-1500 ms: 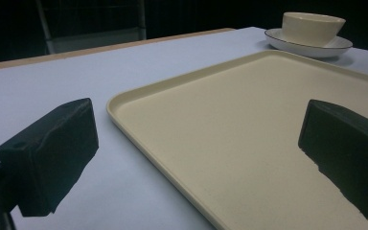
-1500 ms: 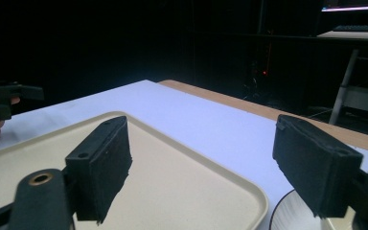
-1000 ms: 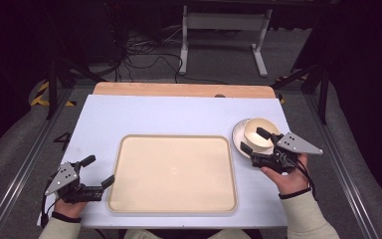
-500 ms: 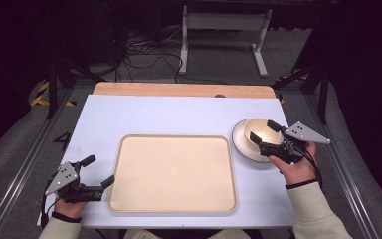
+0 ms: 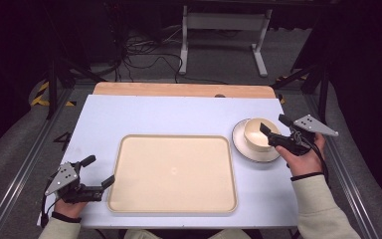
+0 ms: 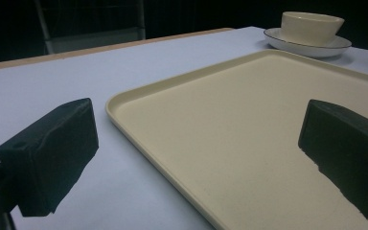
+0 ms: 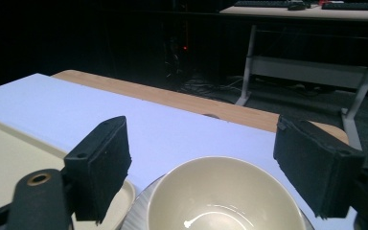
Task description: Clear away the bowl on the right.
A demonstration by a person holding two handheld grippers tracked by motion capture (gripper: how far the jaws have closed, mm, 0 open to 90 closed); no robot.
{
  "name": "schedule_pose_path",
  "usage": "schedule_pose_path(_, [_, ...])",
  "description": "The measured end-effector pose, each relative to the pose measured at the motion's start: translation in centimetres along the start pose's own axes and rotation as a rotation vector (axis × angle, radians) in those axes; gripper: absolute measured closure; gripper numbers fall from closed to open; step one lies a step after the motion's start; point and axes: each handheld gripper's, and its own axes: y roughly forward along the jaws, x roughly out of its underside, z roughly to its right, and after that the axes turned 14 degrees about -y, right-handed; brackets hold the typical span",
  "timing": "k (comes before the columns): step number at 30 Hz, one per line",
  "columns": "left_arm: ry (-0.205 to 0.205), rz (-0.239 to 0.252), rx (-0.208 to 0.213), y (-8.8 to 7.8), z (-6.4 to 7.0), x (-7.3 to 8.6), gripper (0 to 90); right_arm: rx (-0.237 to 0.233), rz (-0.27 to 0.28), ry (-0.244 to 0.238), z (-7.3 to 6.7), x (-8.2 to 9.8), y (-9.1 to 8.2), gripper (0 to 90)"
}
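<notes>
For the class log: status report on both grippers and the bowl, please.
Right gripper open, jaws over bowl, not gripping. Bowl upright on saucer, right of tray. Left gripper open at tray's left edge. Nothing in the way.

The left gripper sits low at the near left, held in the person's left hand, its jaws spread wide and empty. The right gripper is held in the right hand, its jaws wide apart, gripping nothing.
</notes>
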Motion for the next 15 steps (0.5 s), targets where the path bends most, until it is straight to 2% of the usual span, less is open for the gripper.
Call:
schedule_pose_path(8, [-0.001, 0.000, 0.000, 0.0, 0.0, 0.0, 0.6, 0.046, -0.010, 0.062, 1.1, 0.4, 0.2, 22.0])
schedule_pose_path(15, [0.000, 0.000, 0.000, 0.0, 0.0, 0.0, 0.6, 0.090, -0.030, 0.054, 1.8, 0.5, 0.2, 24.2])
